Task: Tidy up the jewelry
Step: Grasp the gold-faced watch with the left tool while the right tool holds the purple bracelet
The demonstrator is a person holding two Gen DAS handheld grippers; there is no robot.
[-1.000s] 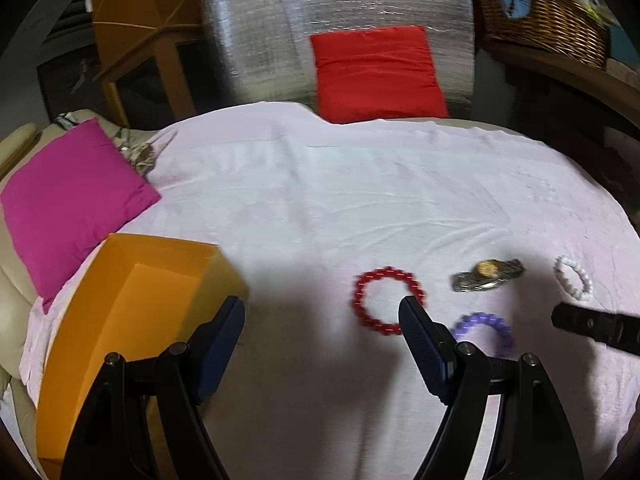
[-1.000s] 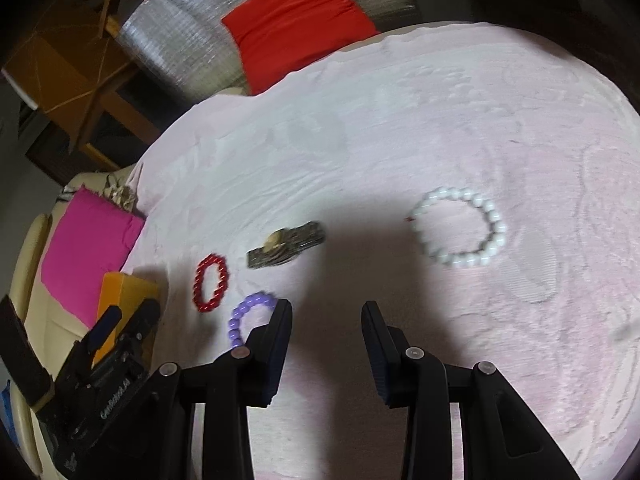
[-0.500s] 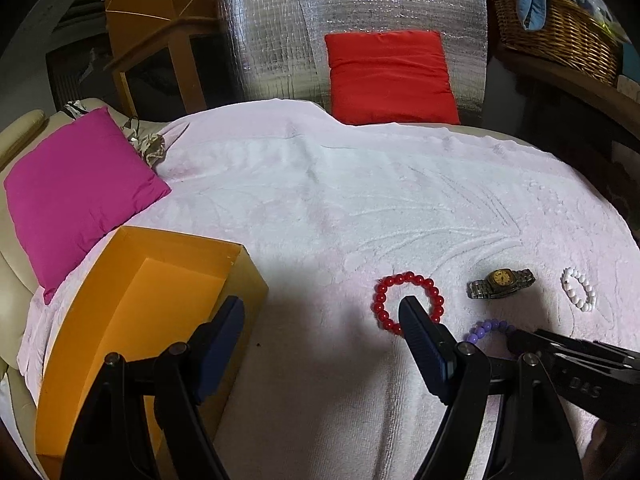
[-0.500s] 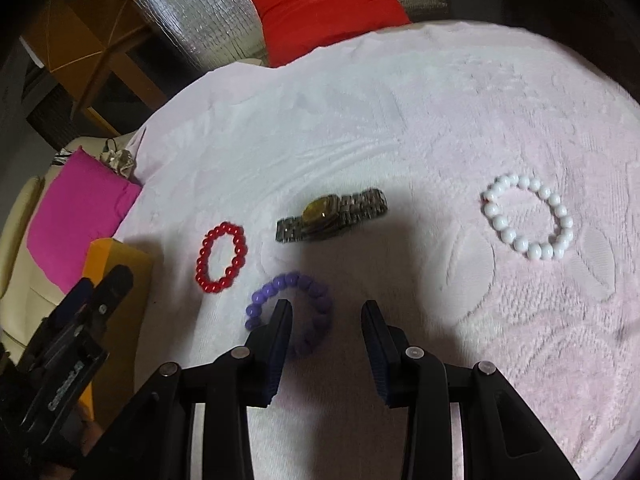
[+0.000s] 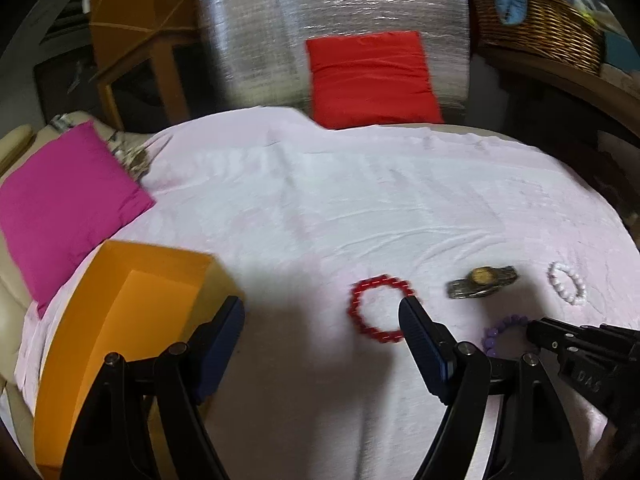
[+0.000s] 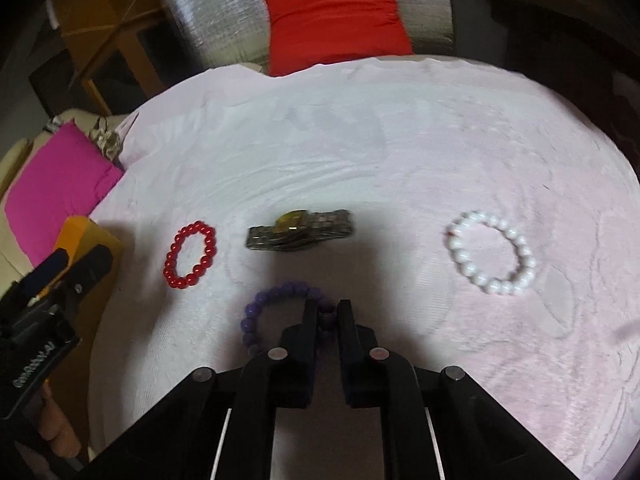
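The right gripper (image 6: 325,318) has its 2 fingers drawn nearly together across the right side of the purple bead bracelet (image 6: 280,312), pinching only a bead or 2 of the loop, which lies on the pink cloth (image 6: 400,140) near its front edge. That thin hold is the main risk: round, smooth beads on elastic probably roll out of a narrow pinch, and the loop could swing or drop as it lifts. Just behind lie the watch (image 6: 298,230), the red bead bracelet (image 6: 191,255) to its left and the white bead bracelet (image 6: 491,258) well apart toward the right edge; a dragged loop might snag the watch. The left gripper (image 5: 322,330) hangs spread wide and empty, 1 finger beside the orange box (image 5: 132,304) at the cloth's left edge, the other near the red bracelet. Crossing toward that box, the 2 tools could collide.
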